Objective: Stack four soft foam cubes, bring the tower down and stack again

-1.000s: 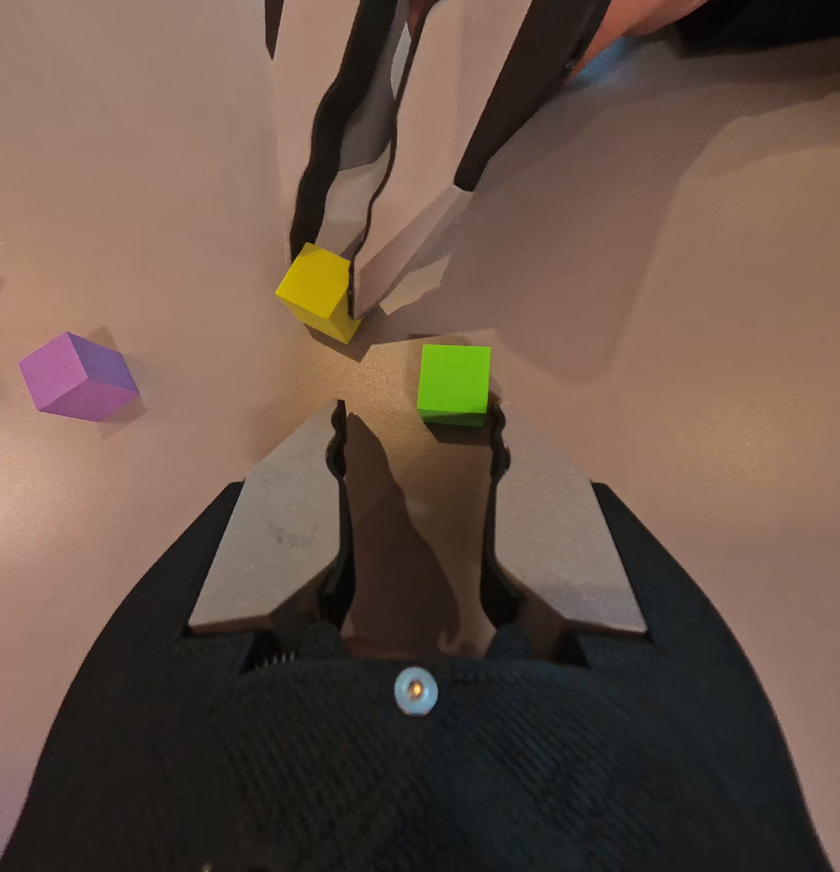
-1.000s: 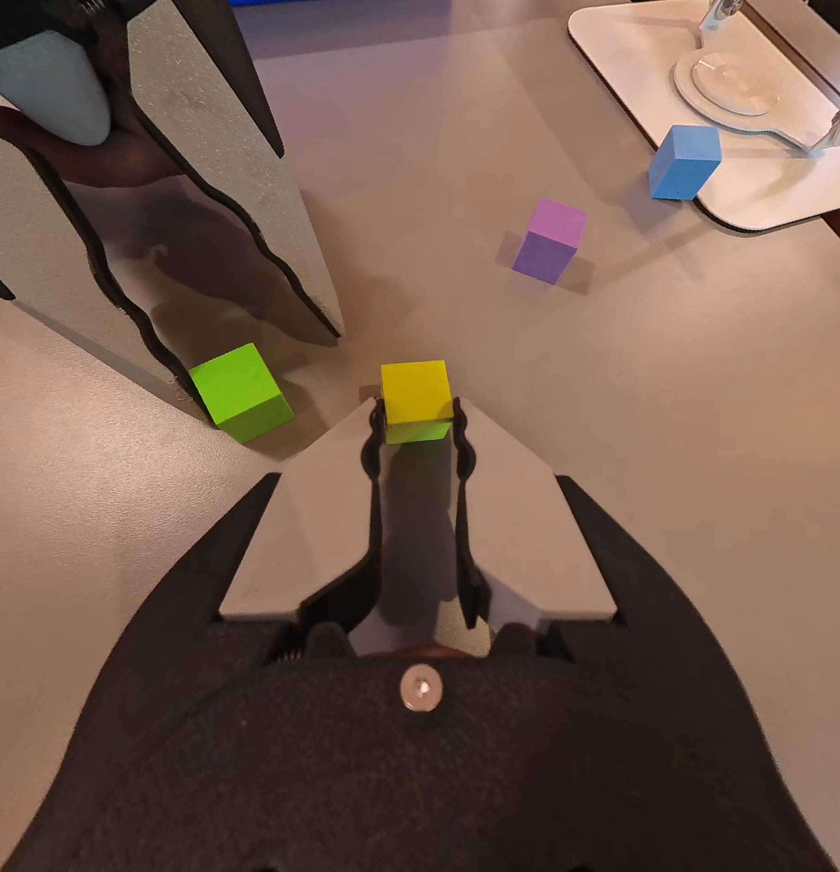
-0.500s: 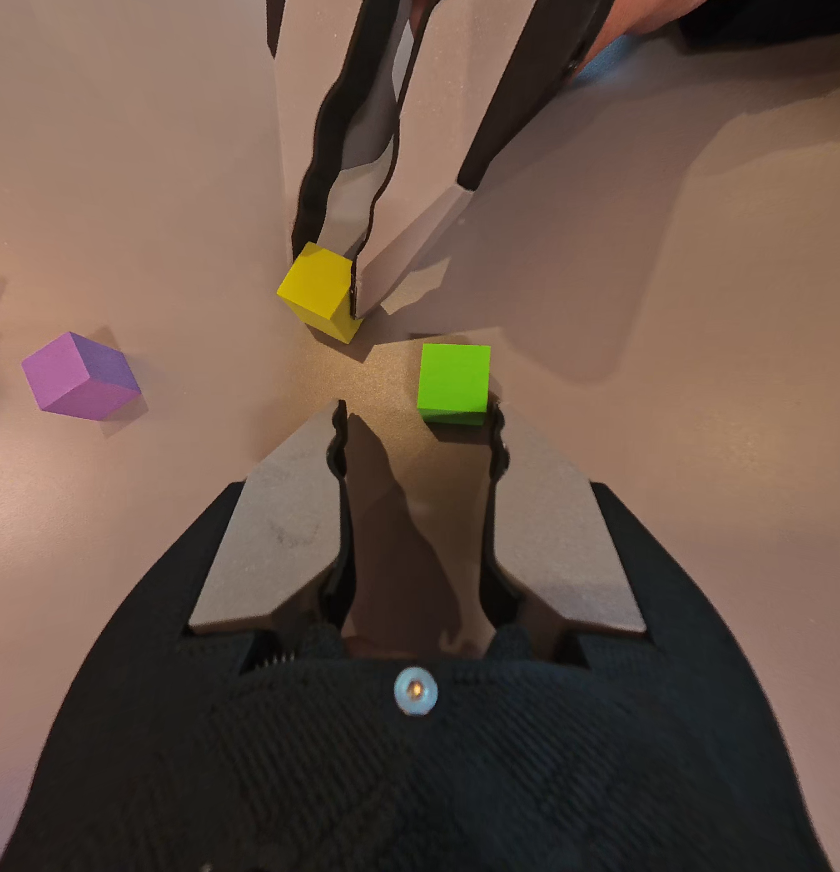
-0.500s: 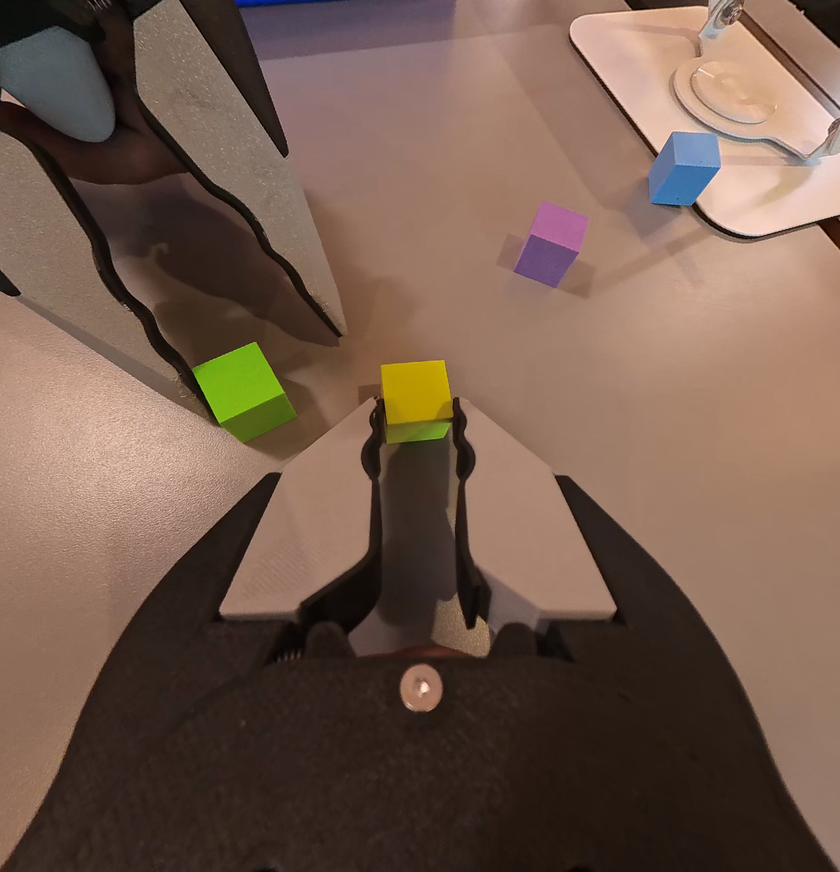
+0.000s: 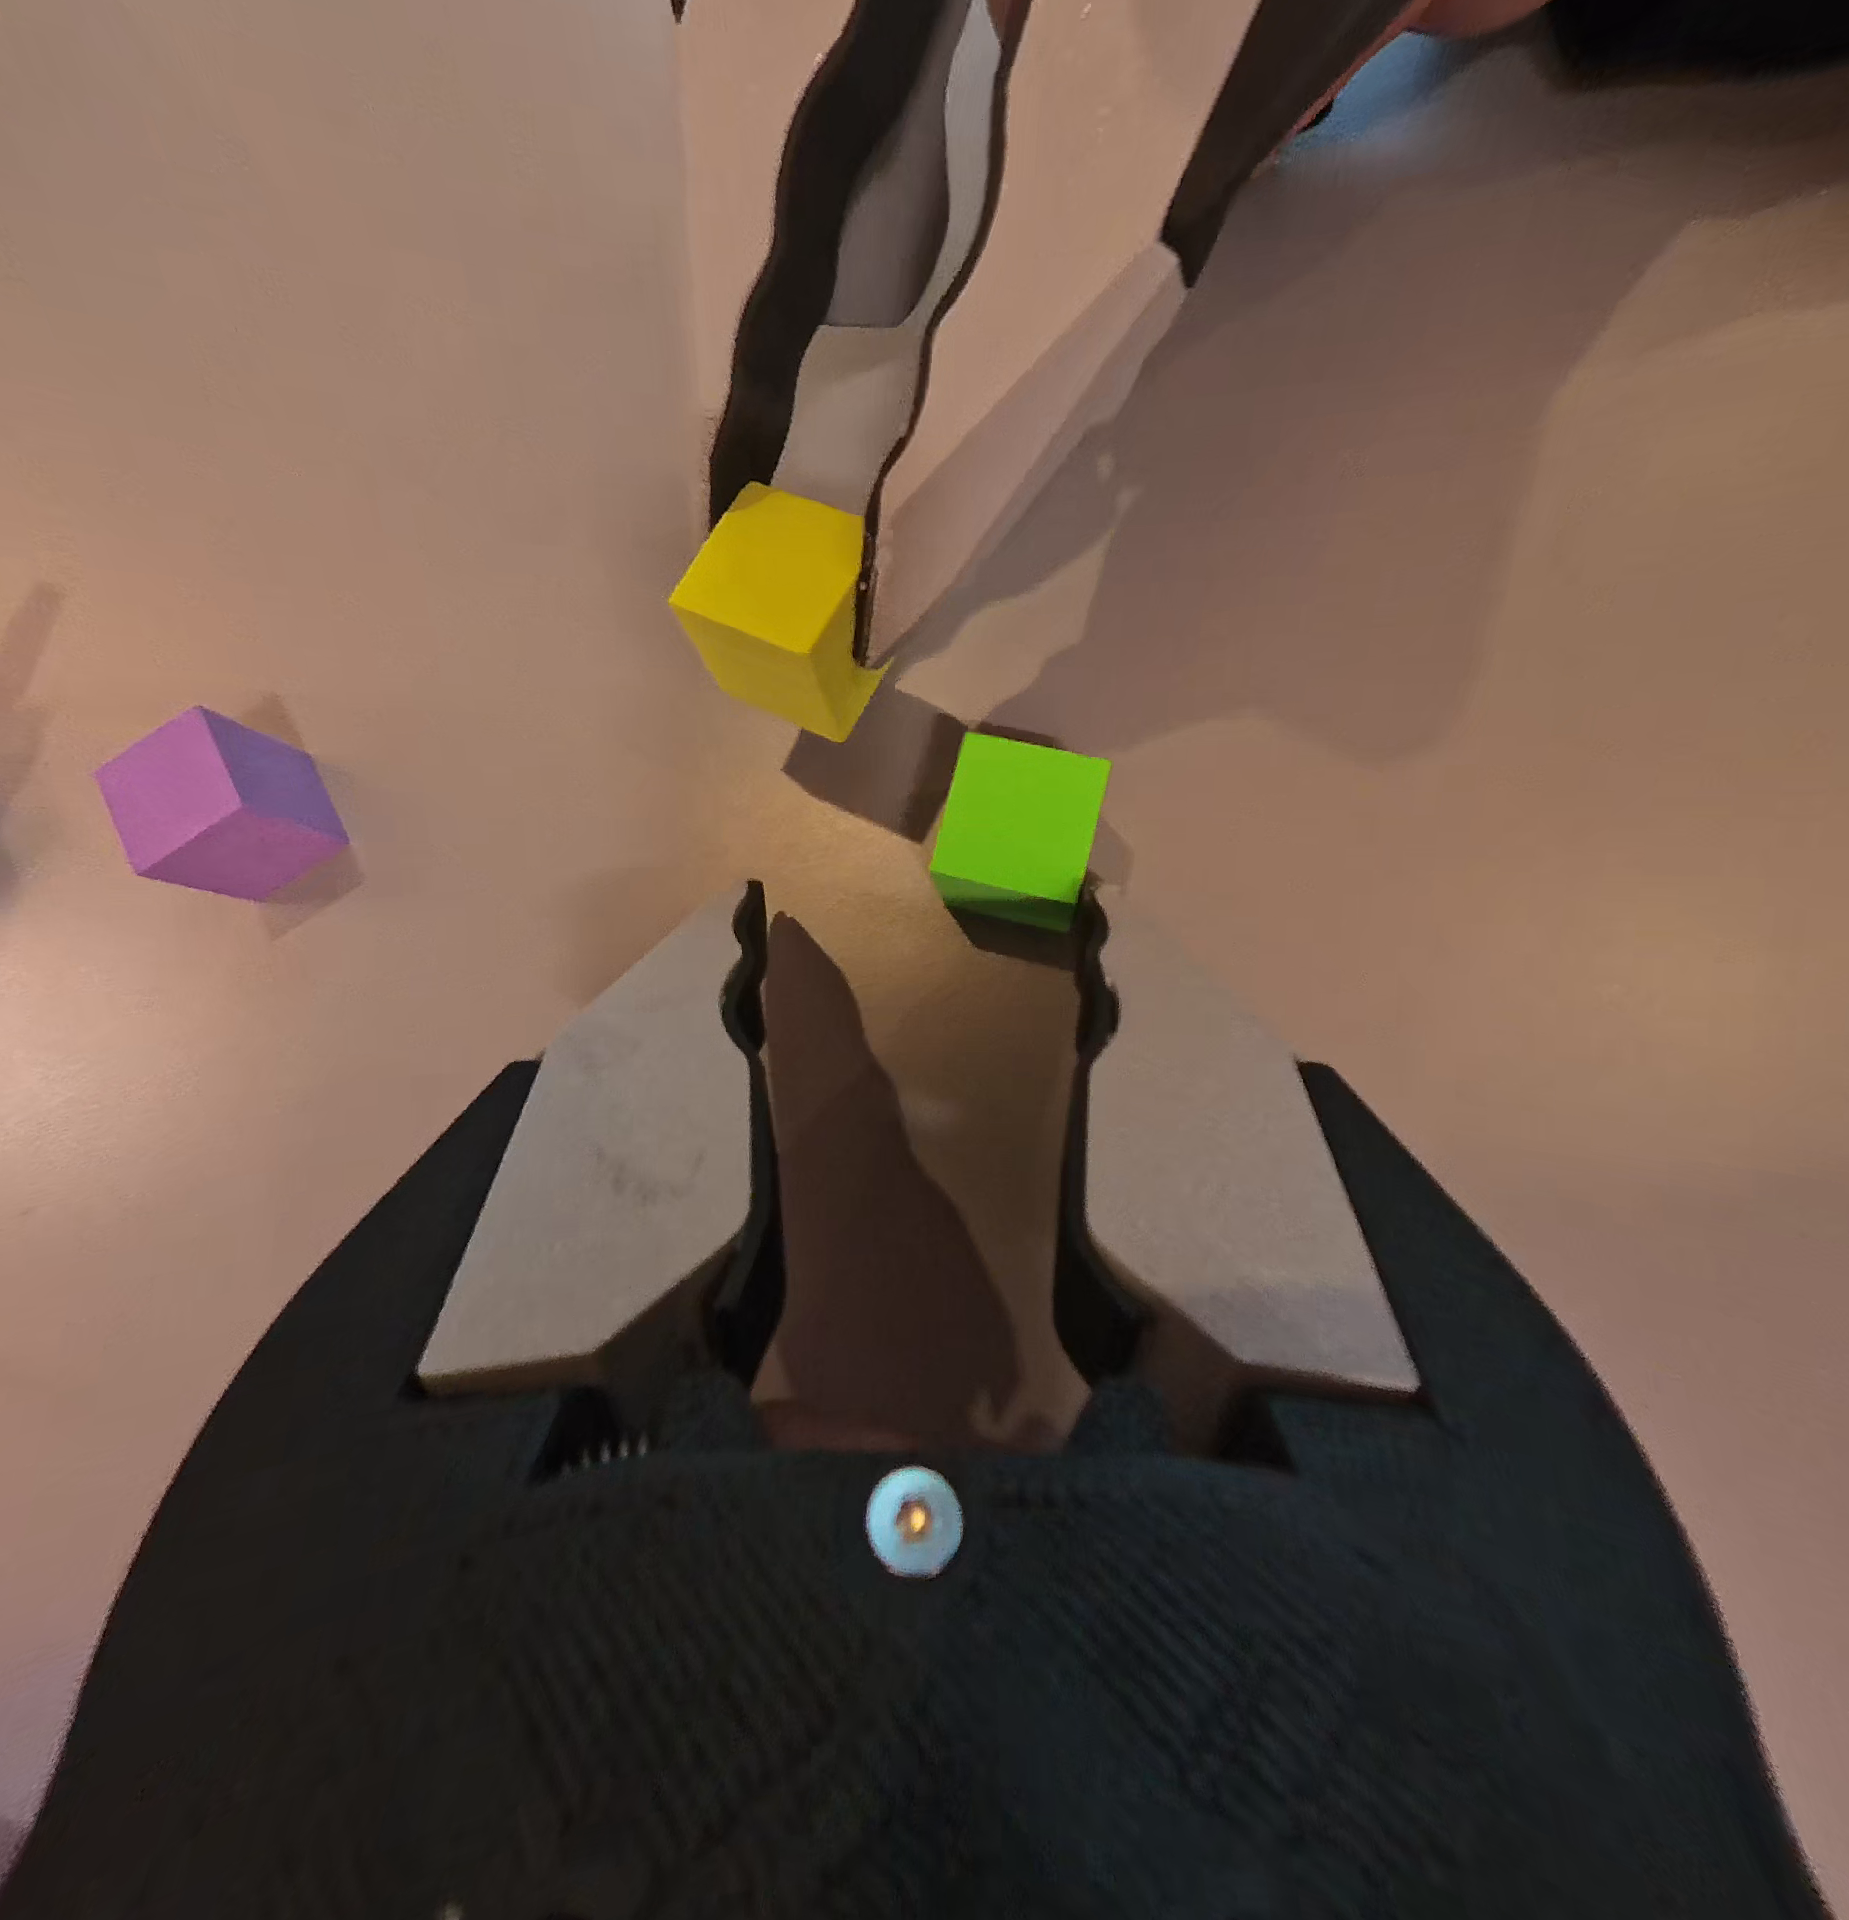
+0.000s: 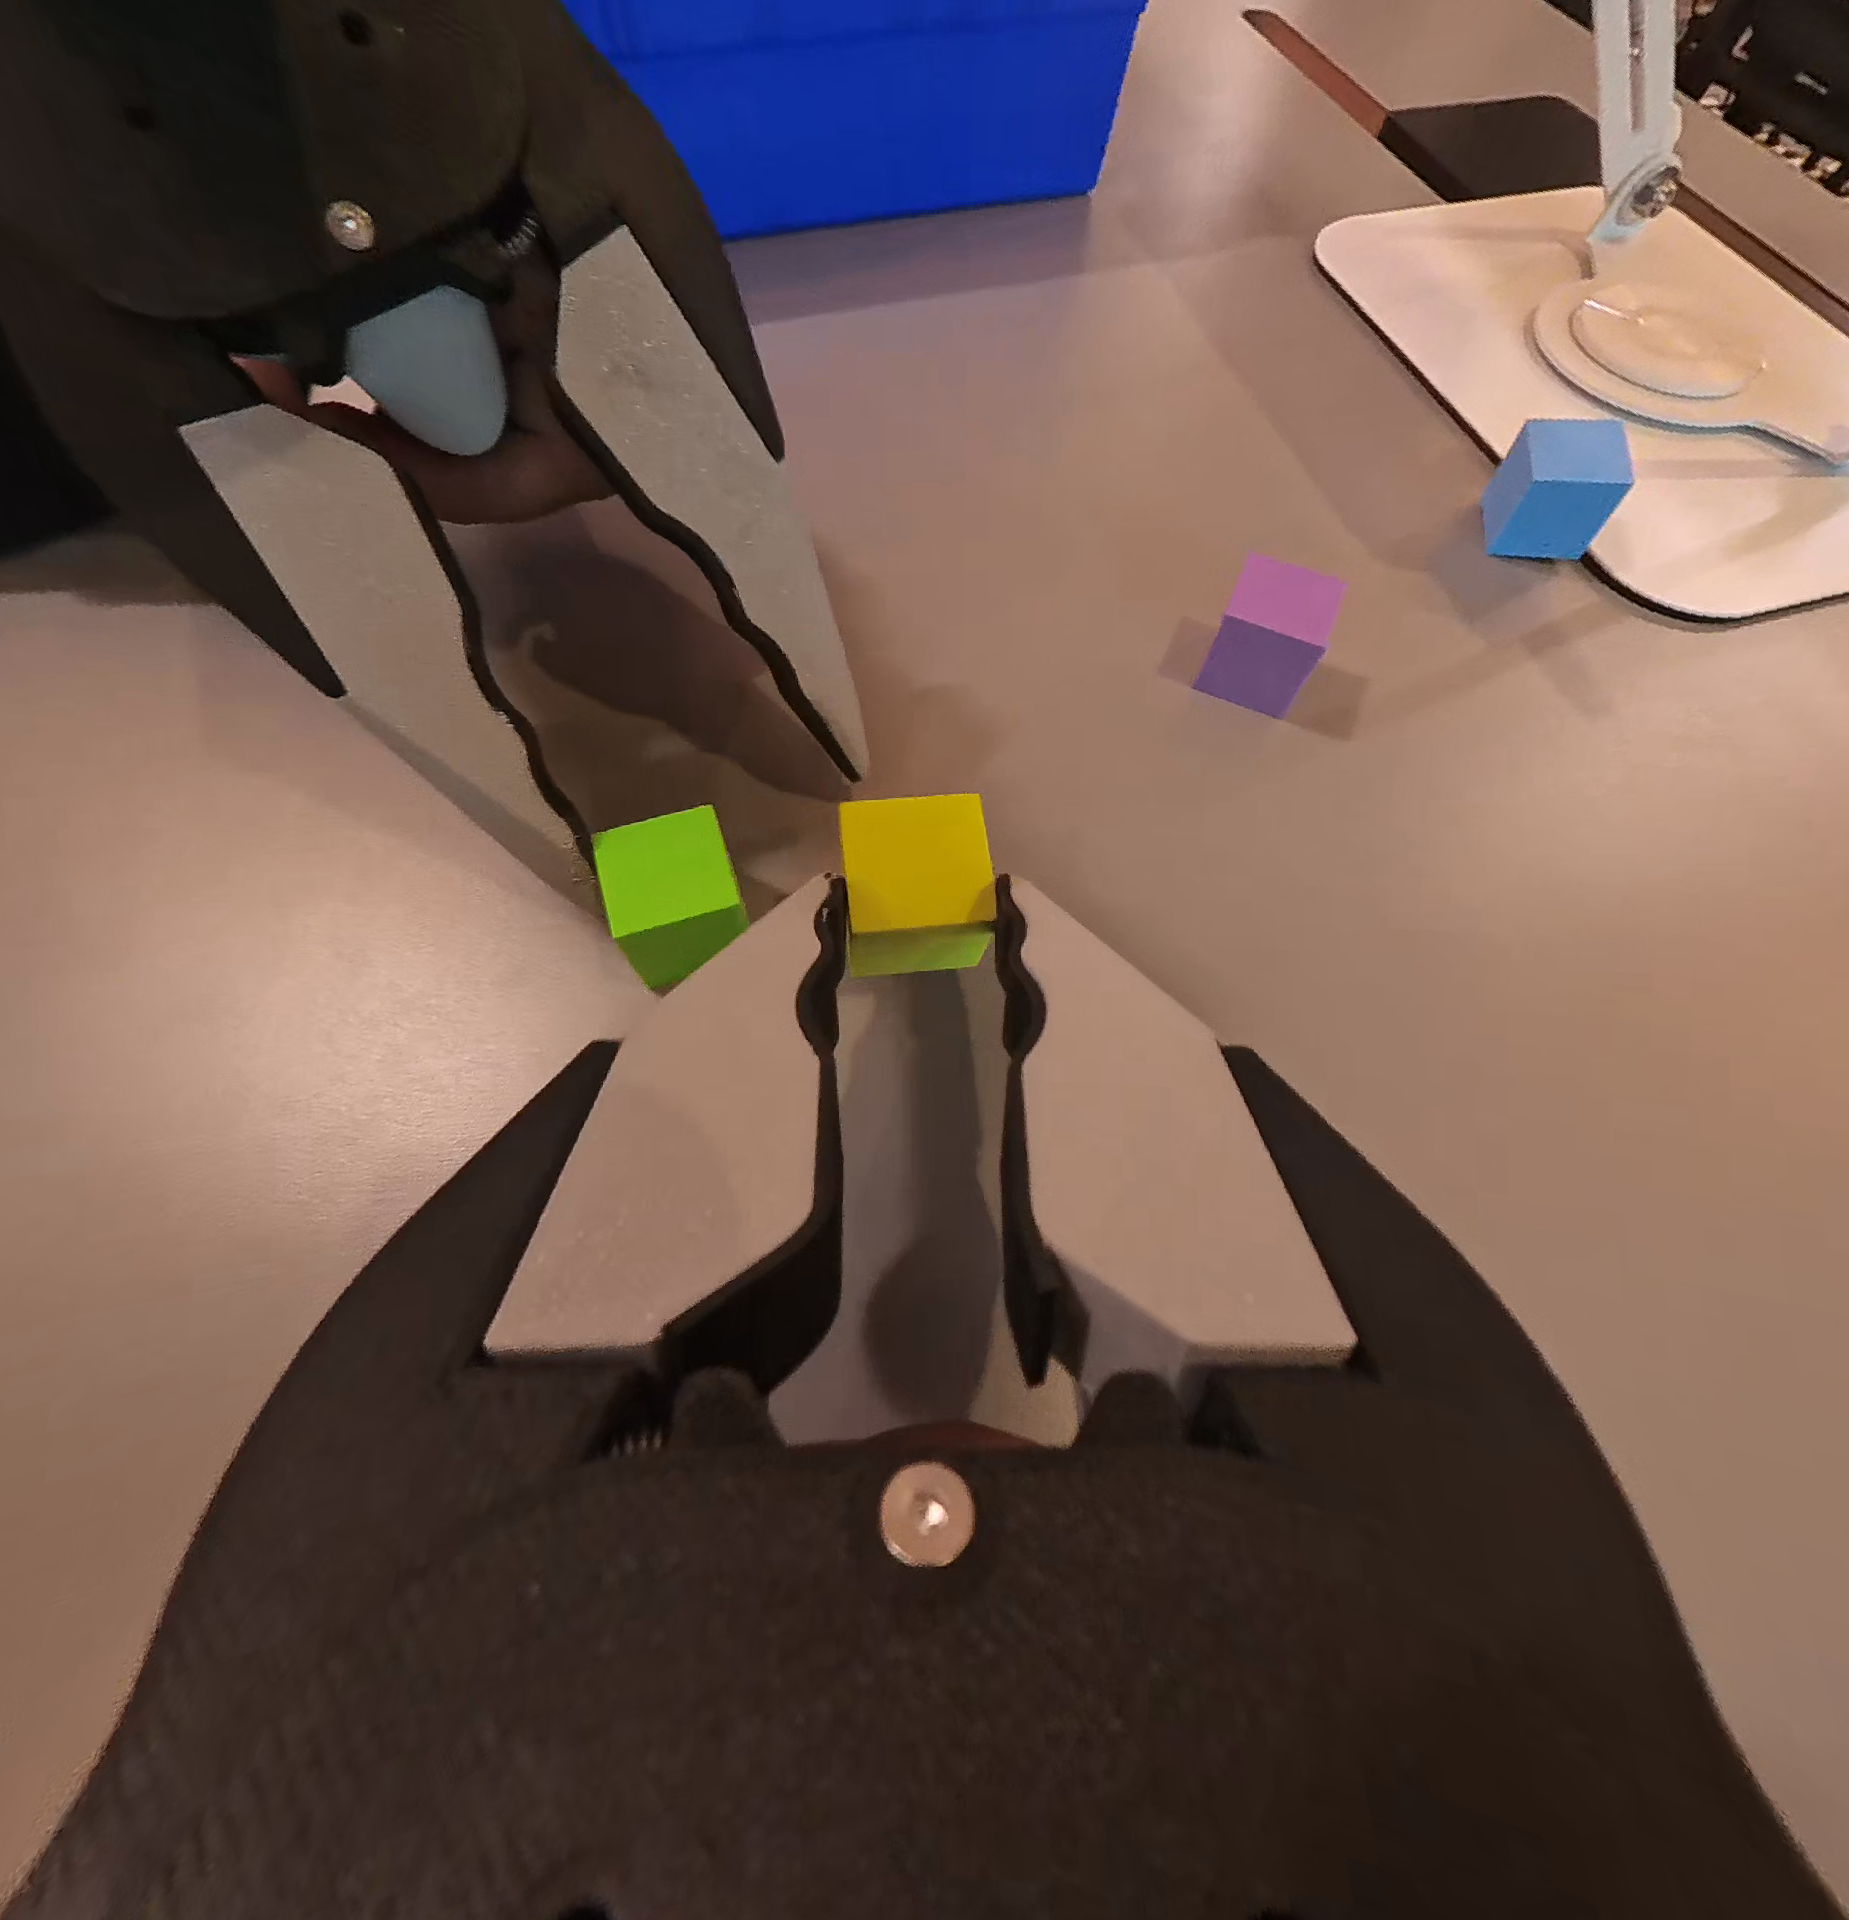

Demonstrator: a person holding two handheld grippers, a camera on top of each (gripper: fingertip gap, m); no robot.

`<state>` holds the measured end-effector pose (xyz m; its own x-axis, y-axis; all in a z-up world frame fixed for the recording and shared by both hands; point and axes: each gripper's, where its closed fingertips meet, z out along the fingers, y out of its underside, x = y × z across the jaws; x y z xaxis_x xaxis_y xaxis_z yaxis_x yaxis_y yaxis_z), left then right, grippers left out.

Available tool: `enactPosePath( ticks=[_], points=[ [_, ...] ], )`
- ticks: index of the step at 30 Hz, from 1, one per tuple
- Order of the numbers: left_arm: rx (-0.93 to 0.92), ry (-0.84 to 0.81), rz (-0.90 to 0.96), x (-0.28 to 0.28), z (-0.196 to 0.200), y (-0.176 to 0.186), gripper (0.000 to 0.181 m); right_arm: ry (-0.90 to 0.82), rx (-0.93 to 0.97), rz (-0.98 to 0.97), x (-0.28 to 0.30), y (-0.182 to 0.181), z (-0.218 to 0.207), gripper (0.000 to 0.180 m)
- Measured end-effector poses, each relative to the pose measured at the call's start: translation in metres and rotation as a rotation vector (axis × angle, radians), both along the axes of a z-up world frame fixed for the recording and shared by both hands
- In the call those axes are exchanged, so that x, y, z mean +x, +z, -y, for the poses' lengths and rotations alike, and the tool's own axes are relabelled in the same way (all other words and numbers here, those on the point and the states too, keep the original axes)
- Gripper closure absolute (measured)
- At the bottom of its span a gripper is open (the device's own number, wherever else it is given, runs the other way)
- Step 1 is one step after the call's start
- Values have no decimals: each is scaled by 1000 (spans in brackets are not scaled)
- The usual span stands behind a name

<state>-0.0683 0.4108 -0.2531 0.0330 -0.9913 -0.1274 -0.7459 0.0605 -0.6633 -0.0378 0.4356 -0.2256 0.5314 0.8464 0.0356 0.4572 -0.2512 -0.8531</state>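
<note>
Flanking the yellow cube [image 6: 915, 862]: green cube [image 6: 668, 883], left gripper [image 6: 722, 800].

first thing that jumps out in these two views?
The yellow cube, pinched between the right gripper tips and lifted off the table, its shadow beneath it in the left wrist view. Right beside it the green cube sits just ahead of the open left gripper. Purple cube and blue cube lie farther off.

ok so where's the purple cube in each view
Left wrist view: purple cube sits far left, mid-height, alone on the table.
Right wrist view: purple cube sits upper right, short of the blue cube.
Shared landmark: the yellow cube held between the right gripper's fingers, next to the green cube.
</note>
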Motion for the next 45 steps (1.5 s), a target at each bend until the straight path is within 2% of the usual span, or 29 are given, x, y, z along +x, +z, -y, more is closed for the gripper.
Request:
enactPosePath(
  ticks=[7, 10, 13, 22, 45],
  points=[
    [-2, -9, -11, -5, 1, 0, 124, 47, 13, -33, -6, 12, 10, 154],
    [-60, -25, -35, -15, 6, -2, 122, 92, 8, -43, -14, 17, 19, 154],
    [-137, -43, -55, -29, 13, -5, 117, 123, 14, -21, -21, 16, 26, 154],
    [-129, -50, -47, -33, 14, -5, 114, 207, 4, 66, -31, 8, 40, 154],
    [-129, -41, -50, -32, 14, -4, 113, 216, 14, 105, -30, 11, 37, 153]
  ],
)
